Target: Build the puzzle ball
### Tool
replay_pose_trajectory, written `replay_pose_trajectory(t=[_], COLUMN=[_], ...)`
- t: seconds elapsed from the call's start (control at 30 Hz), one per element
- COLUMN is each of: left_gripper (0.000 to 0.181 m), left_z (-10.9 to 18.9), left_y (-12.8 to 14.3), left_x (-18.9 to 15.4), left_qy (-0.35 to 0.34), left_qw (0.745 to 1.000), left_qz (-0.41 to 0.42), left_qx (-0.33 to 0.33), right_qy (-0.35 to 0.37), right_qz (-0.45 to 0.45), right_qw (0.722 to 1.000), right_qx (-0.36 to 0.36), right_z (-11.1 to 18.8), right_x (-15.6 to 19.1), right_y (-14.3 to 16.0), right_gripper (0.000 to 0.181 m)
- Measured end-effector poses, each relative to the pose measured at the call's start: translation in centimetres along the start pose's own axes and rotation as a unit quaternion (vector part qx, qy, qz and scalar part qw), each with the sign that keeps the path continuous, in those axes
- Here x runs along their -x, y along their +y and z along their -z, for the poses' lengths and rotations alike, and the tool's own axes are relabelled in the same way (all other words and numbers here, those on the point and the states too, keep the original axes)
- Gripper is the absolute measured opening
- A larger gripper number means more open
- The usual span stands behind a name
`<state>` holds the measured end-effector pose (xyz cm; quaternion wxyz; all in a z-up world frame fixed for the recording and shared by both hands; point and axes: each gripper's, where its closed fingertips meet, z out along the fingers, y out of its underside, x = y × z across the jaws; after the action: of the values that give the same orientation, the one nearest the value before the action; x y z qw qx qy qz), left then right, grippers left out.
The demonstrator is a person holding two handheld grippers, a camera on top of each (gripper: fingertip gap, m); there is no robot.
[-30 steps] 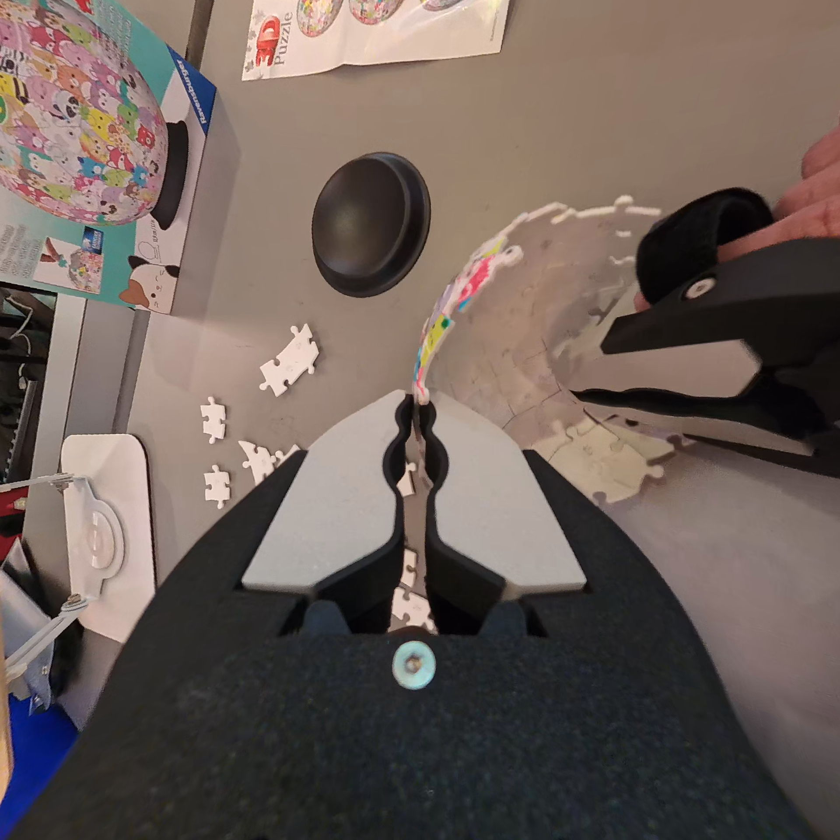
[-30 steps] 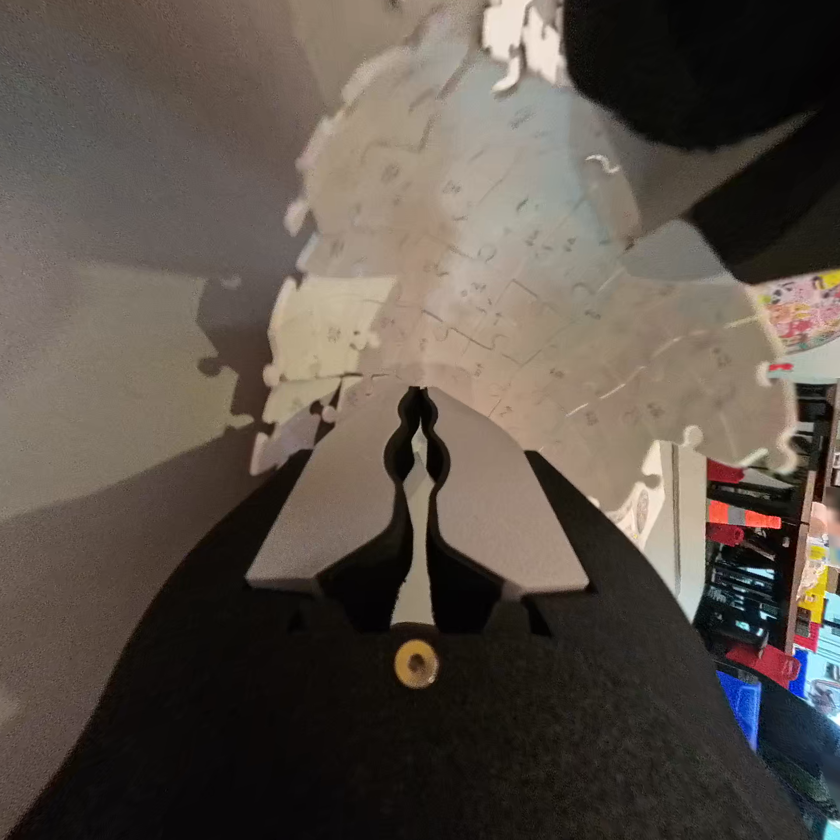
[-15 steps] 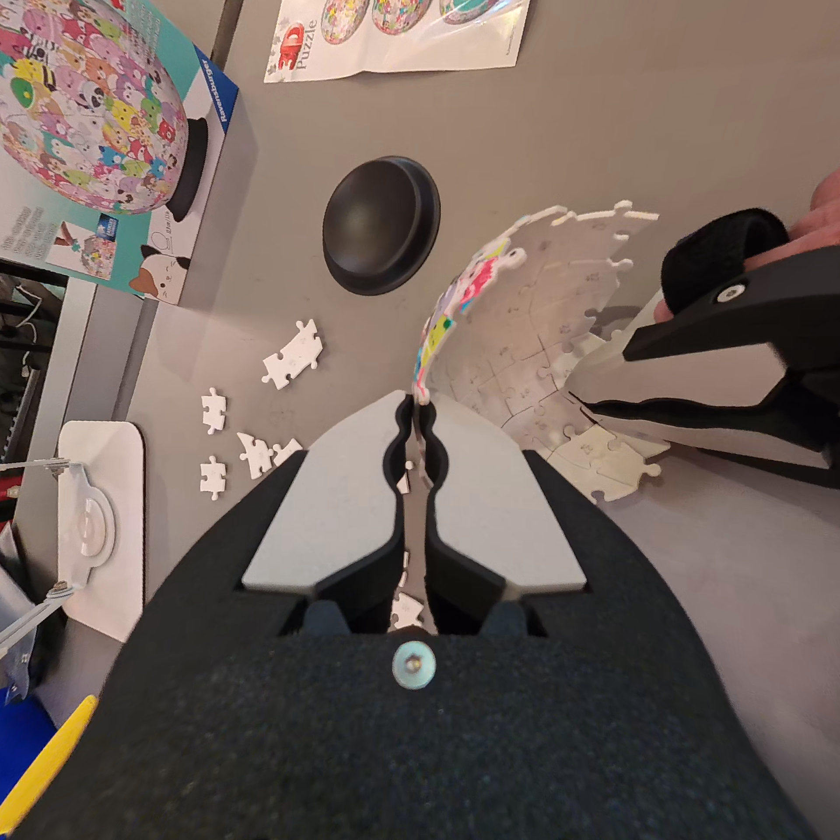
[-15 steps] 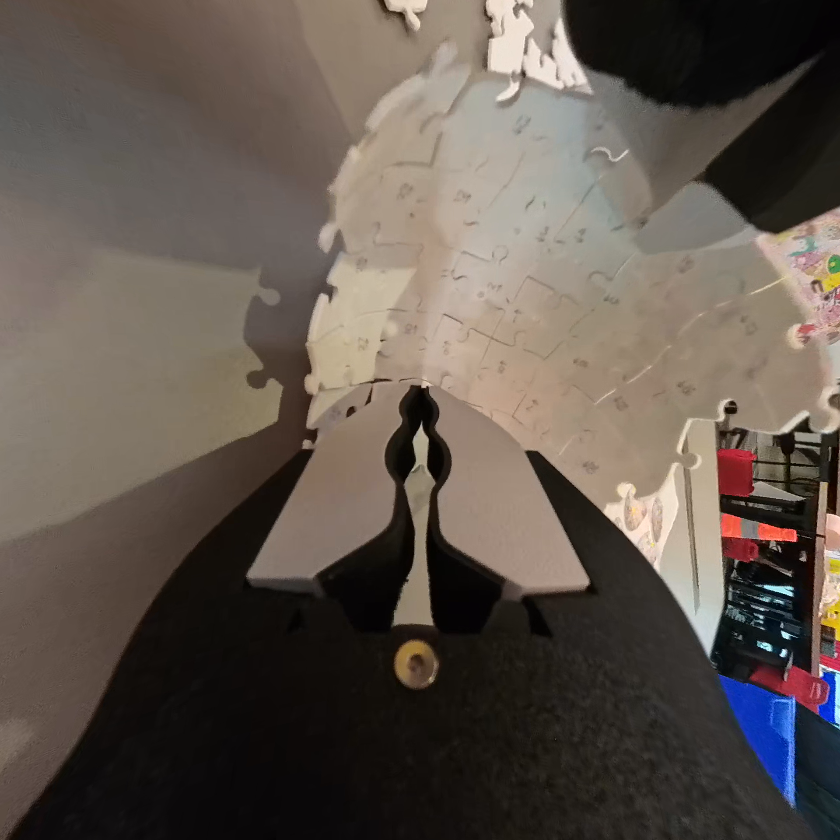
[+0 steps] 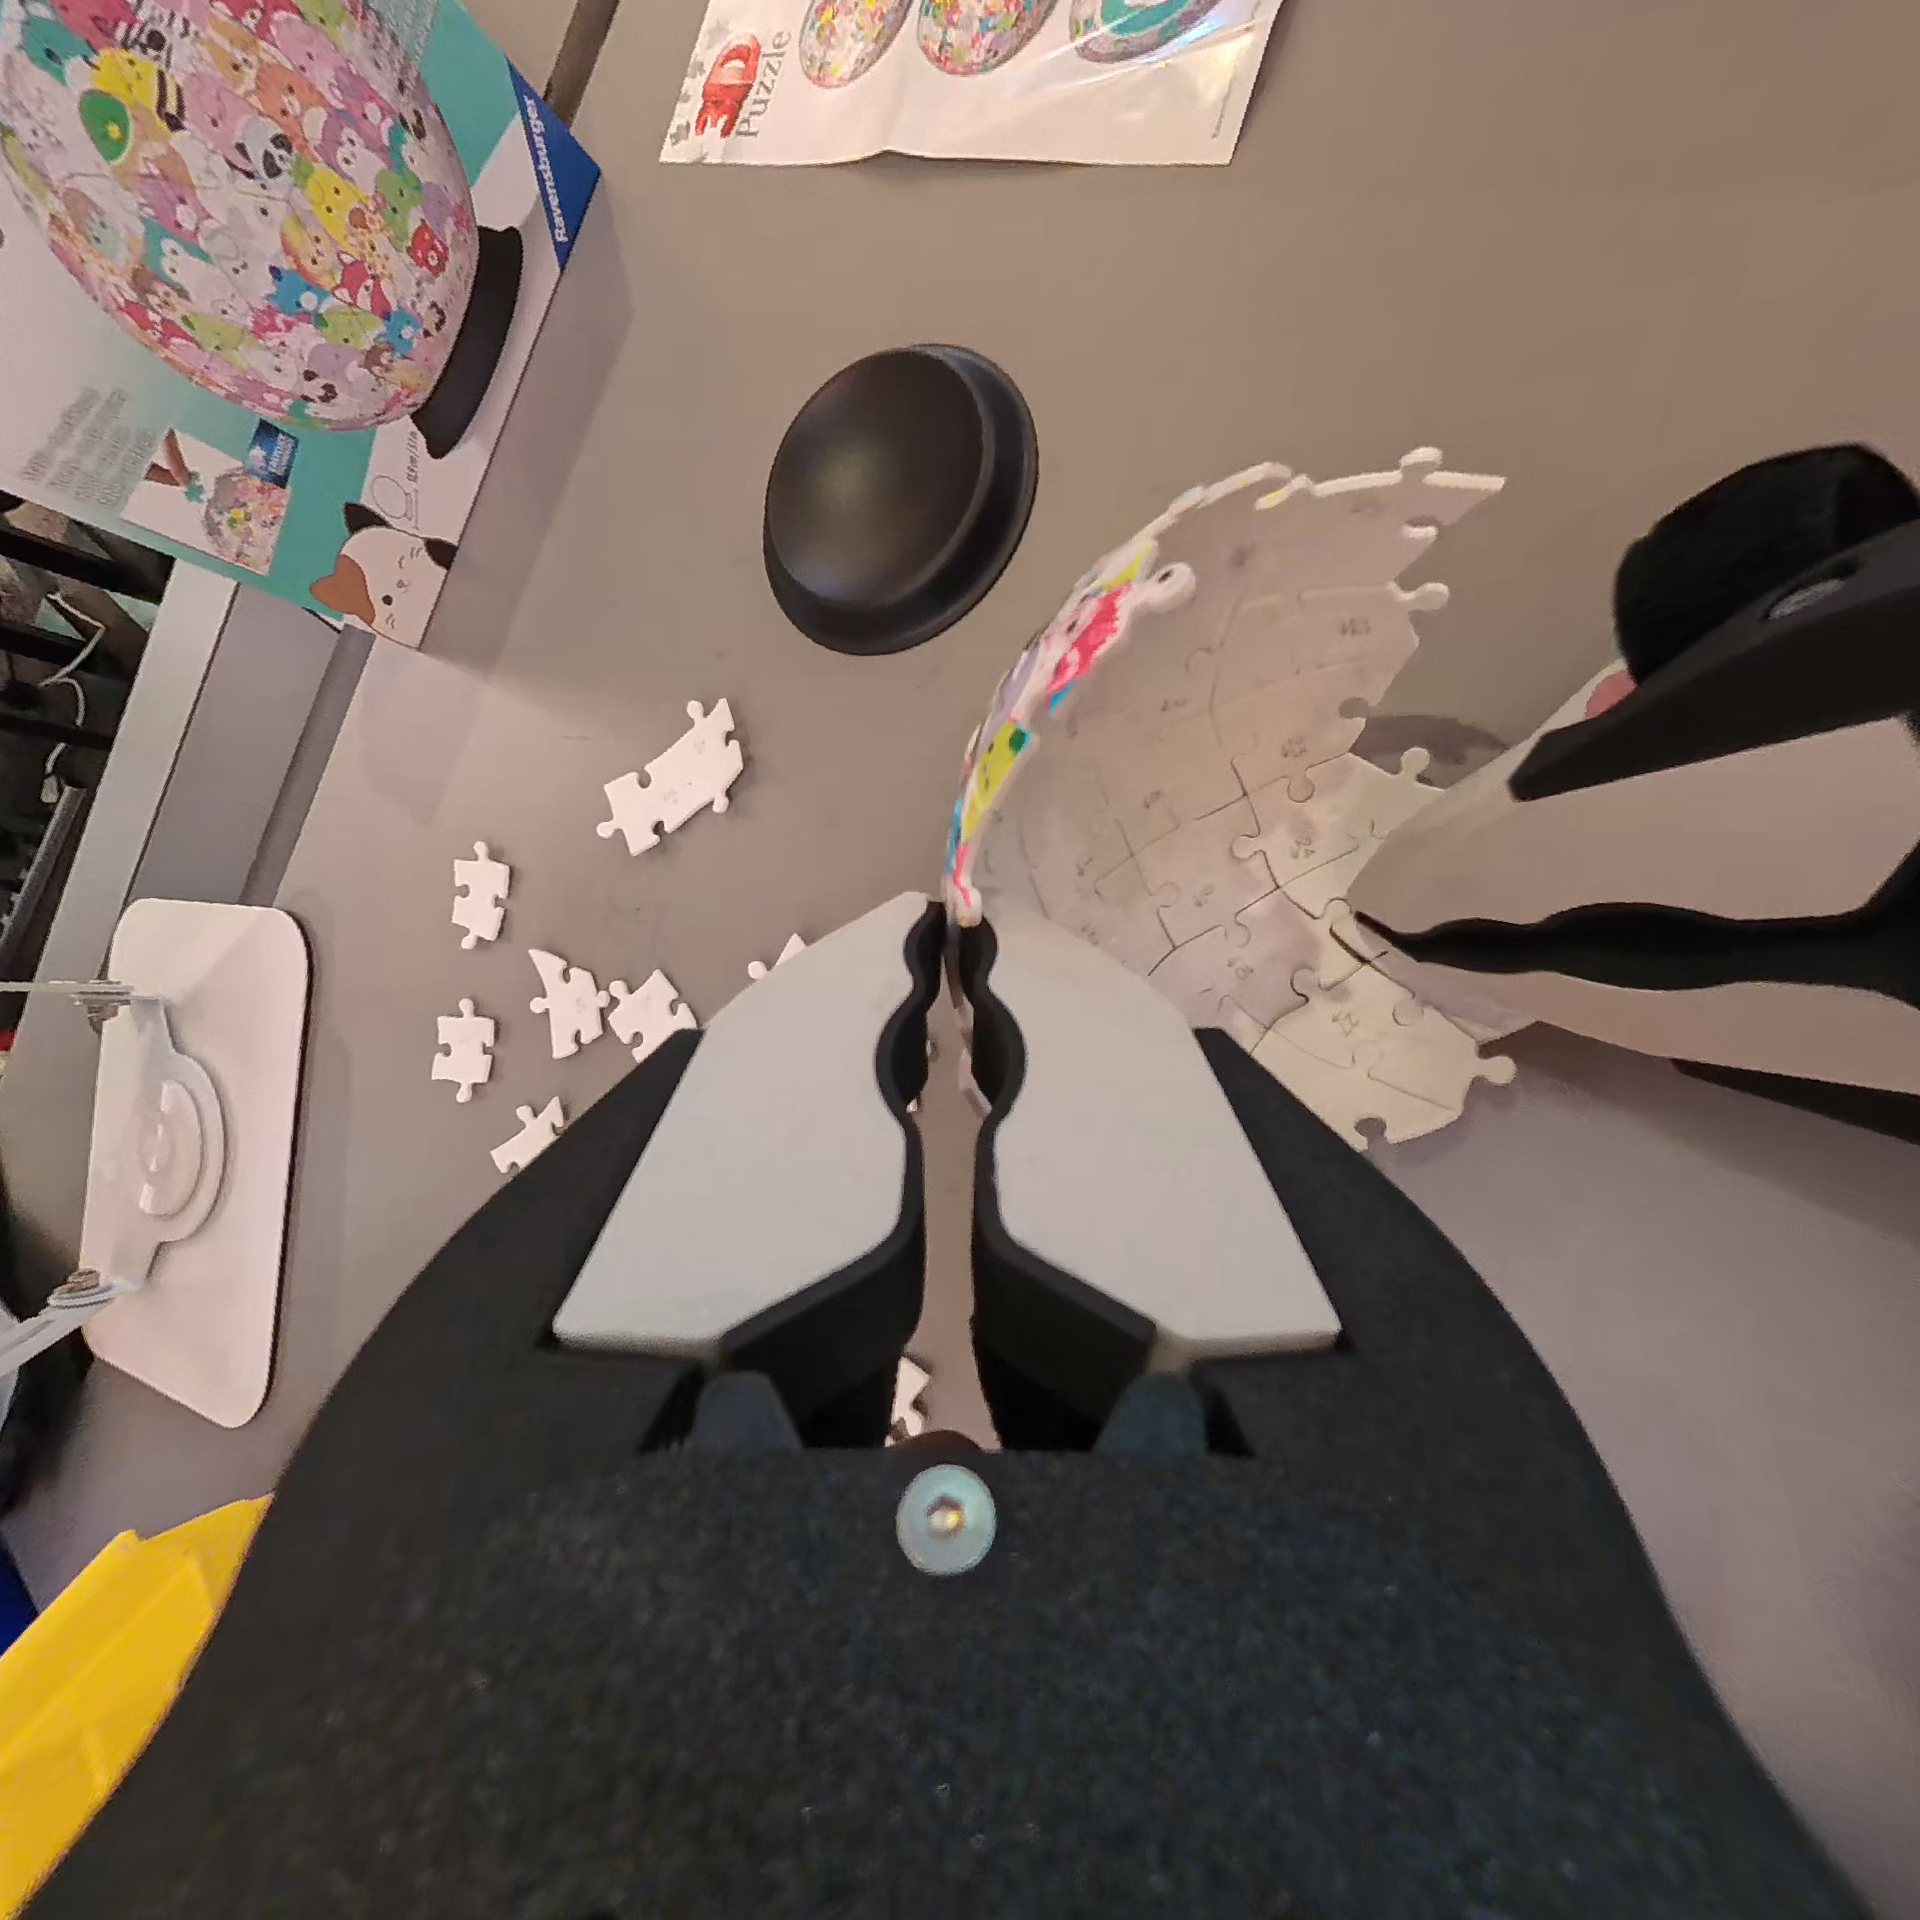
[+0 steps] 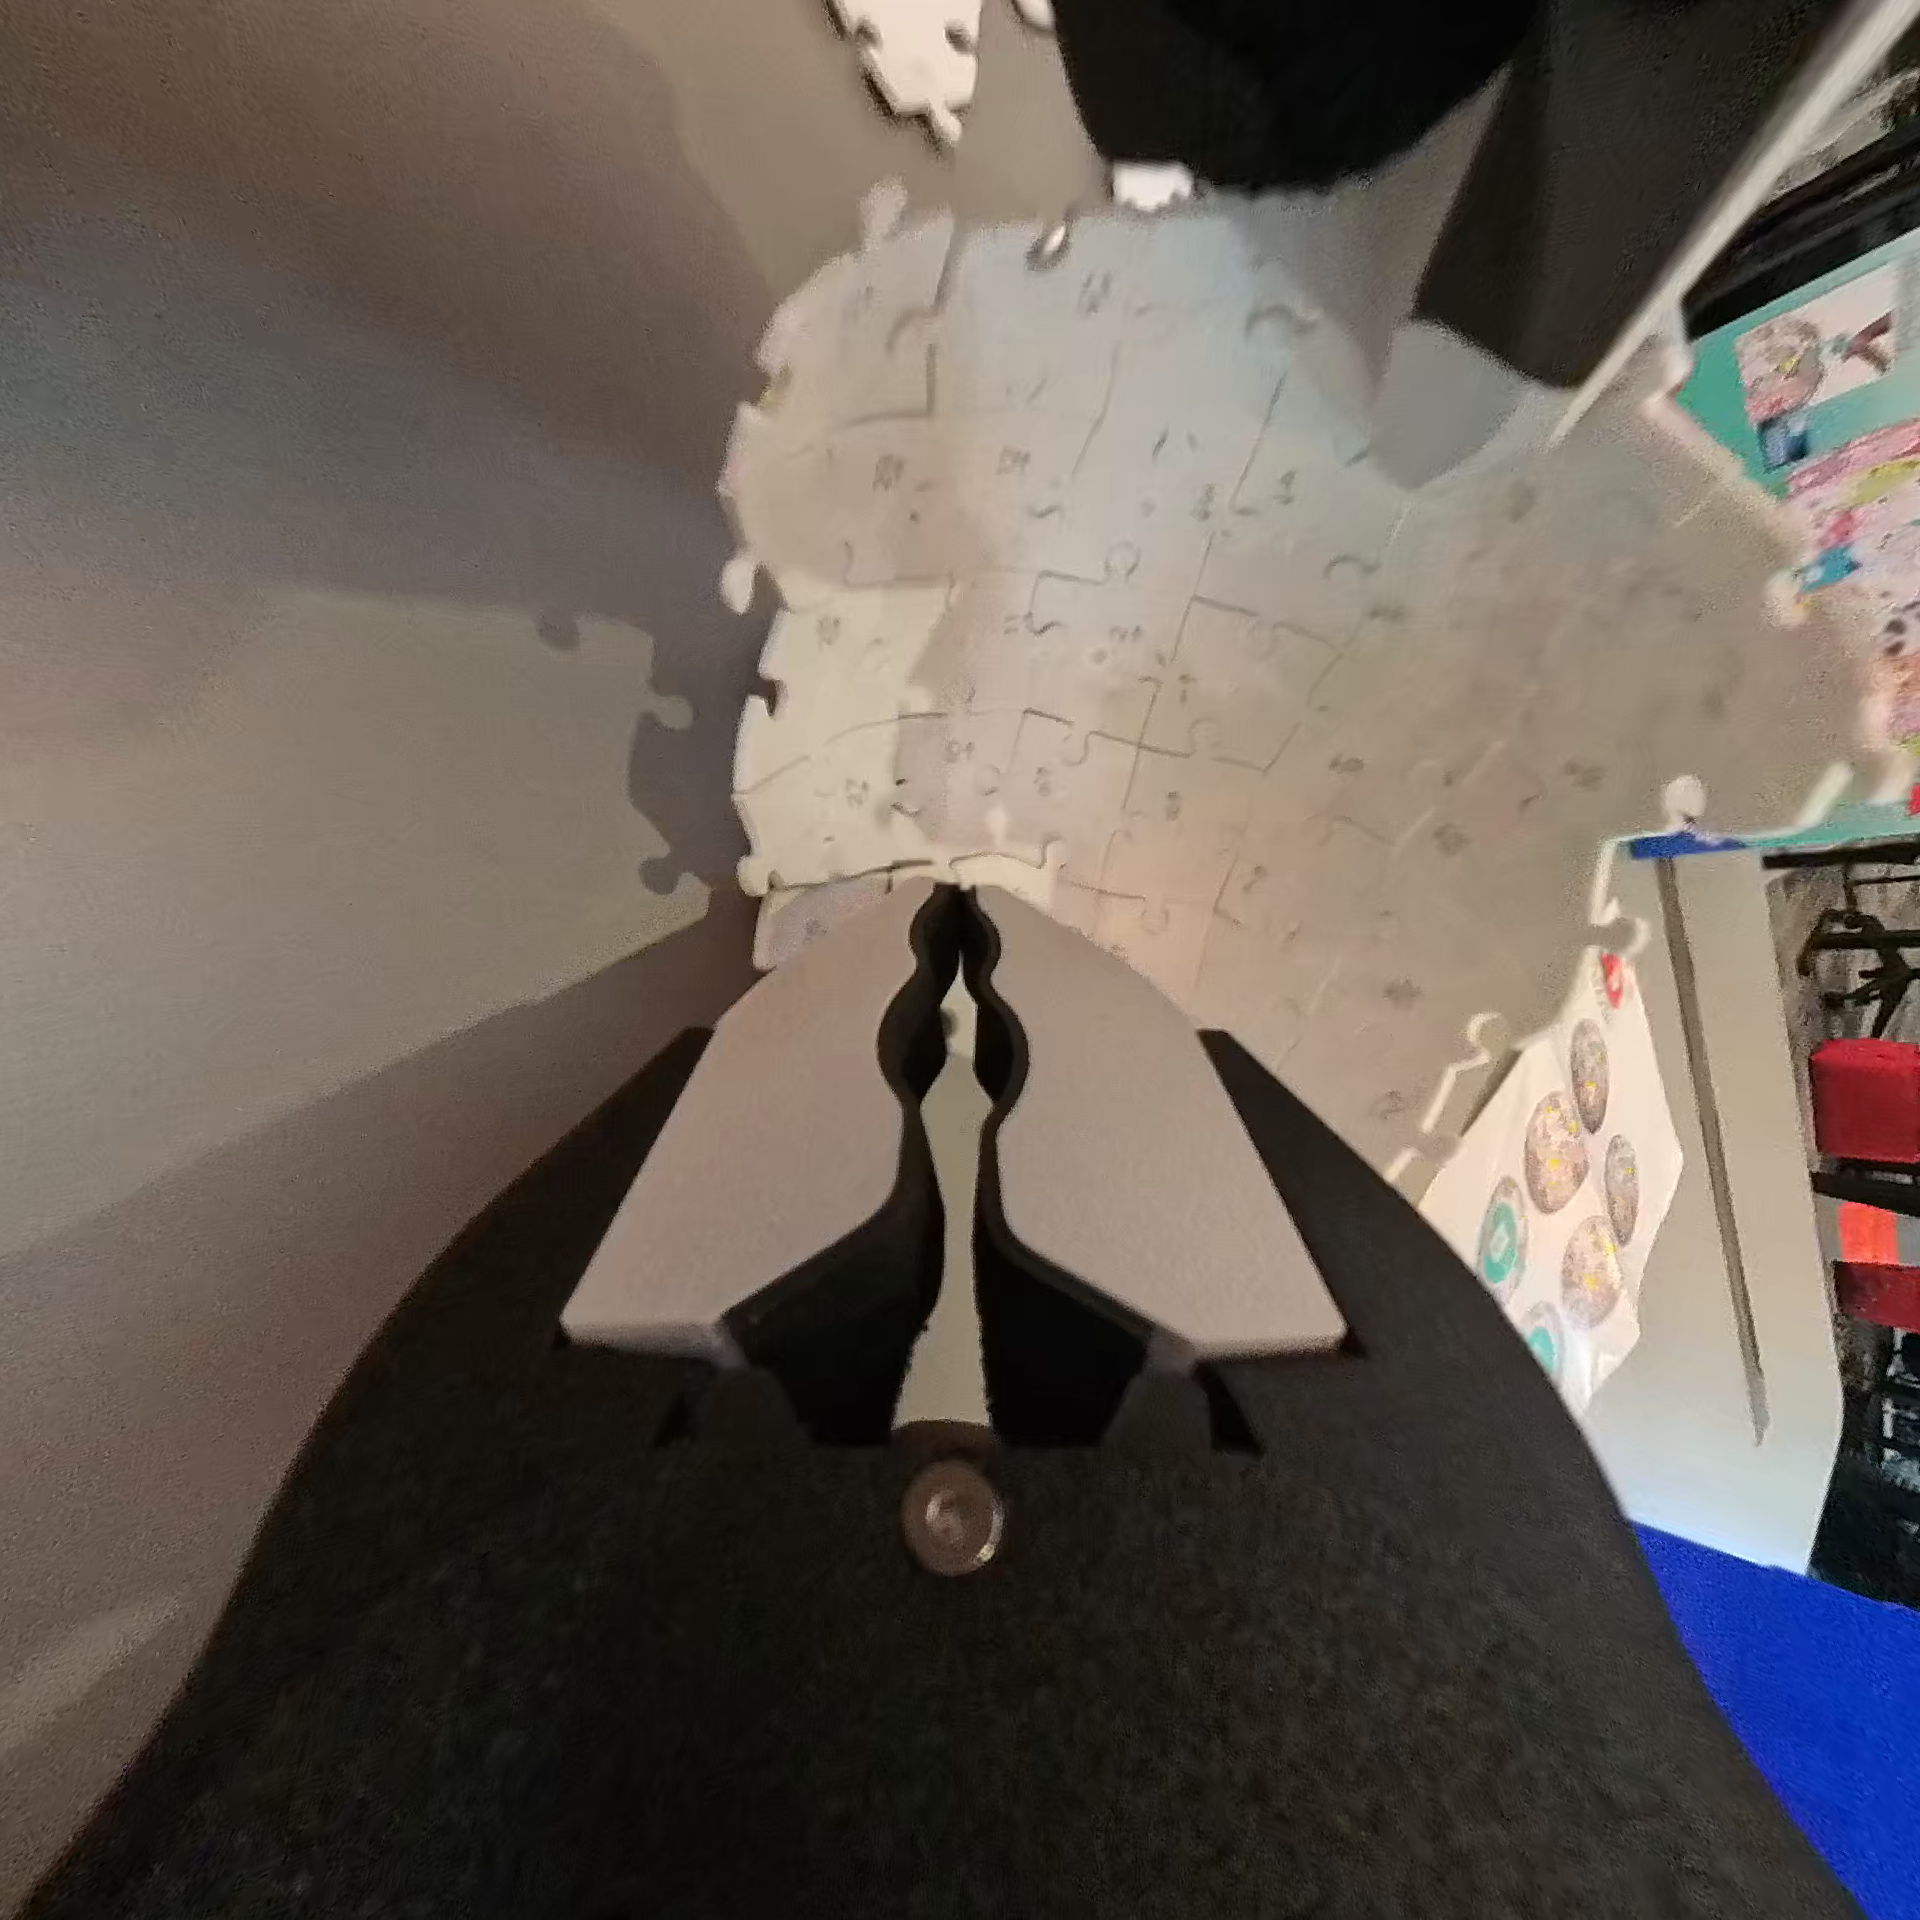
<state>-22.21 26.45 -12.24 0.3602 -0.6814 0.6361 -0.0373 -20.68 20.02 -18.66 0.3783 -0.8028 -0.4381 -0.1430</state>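
A curved shell of joined puzzle pieces stands above the grey table, white inside, coloured outside. My left gripper is shut on the shell's near rim. My right gripper is shut on the shell's lower edge; it shows at the right of the left wrist view. Several loose white pieces lie face down on the table left of the shell. The black round stand sits behind them.
The puzzle box stands at the far left and an instruction sheet lies at the back. A white plate with a metal clip and a yellow bin are at the left edge. Shelving shows at right. Some 10 centimetres of space lies between my two pairs of fingers.
Both grippers stay shut on the shell. The left wrist view has pulled back and shifted, so more of the table, loose pieces and a yellow bin show. The shell has turned in the right wrist view.
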Motion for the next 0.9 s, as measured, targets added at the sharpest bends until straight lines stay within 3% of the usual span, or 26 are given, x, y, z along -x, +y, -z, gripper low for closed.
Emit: replay_pose_trajectory(t=[0.4, 0.63, 0.73, 0.9], left_gripper=[0.002, 0.002, 0.002, 0.002], left_z=[0.4, 1.0, 1.5, 2.1], left_y=[-0.3, 1.3, 2.1, 3.0], left_x=[-0.2, 0.1, 0.1, -0.1], left_qy=[-0.025, -0.070, -0.083, -0.103], left_qw=[1.000, 0.994, 0.989, 0.980], left_qz=[0.008, 0.076, 0.116, 0.166], left_qx=[-0.016, -0.023, -0.028, -0.028], right_qy=[0.003, 0.033, 0.017, -0.009], right_qz=[0.061, -0.004, -0.017, -0.037], right_qw=[0.998, 0.999, 0.999, 0.998], right_qx=[0.016, -0.027, -0.027, -0.043], right_z=[-0.4, 2.6, 2.7, 1.7], right_x=[0.2, -1.0, -0.6, 0.2], right_y=[0.1, 1.5, 2.3, 1.0], right_gripper=[0.000, 0.000, 0.000, 0.000])
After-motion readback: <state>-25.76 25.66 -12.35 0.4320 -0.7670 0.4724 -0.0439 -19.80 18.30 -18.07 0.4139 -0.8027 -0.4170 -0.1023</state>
